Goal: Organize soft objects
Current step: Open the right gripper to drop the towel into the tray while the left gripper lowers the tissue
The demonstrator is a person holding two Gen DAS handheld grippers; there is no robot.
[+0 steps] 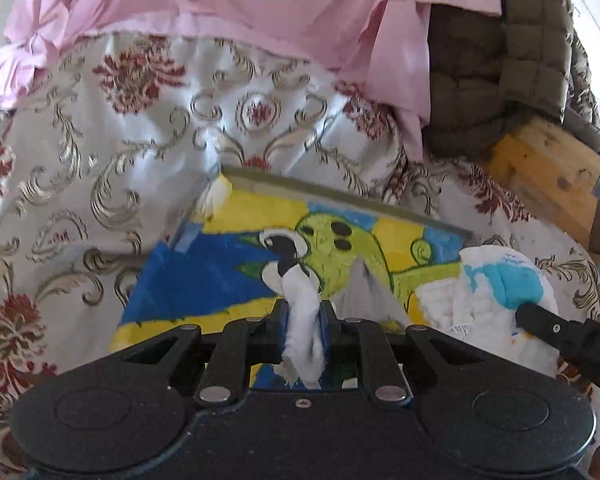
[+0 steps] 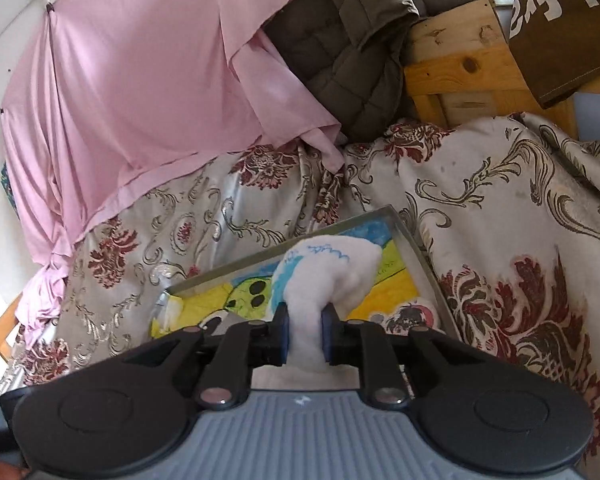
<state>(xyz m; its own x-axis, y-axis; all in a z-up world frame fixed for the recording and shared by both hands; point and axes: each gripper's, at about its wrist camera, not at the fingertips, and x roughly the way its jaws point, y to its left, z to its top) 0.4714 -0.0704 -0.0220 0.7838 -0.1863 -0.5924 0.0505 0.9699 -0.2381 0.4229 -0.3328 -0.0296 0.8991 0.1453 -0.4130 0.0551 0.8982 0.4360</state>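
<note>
The left gripper (image 1: 304,312) points down and forward, its jaws nearly together and pinching a white cloth strip (image 1: 305,344); the right gripper (image 2: 305,320), pitched less steeply, has its pads pressed on a white padded bundle (image 2: 332,264).

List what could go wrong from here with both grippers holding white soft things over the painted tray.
1. The left gripper pinches only a frayed strip of white cloth; it might slip out or tear.
2. The right gripper squeezes the white diaper by one bunched end, so the rest may unfold and miss the painted tray.
</note>
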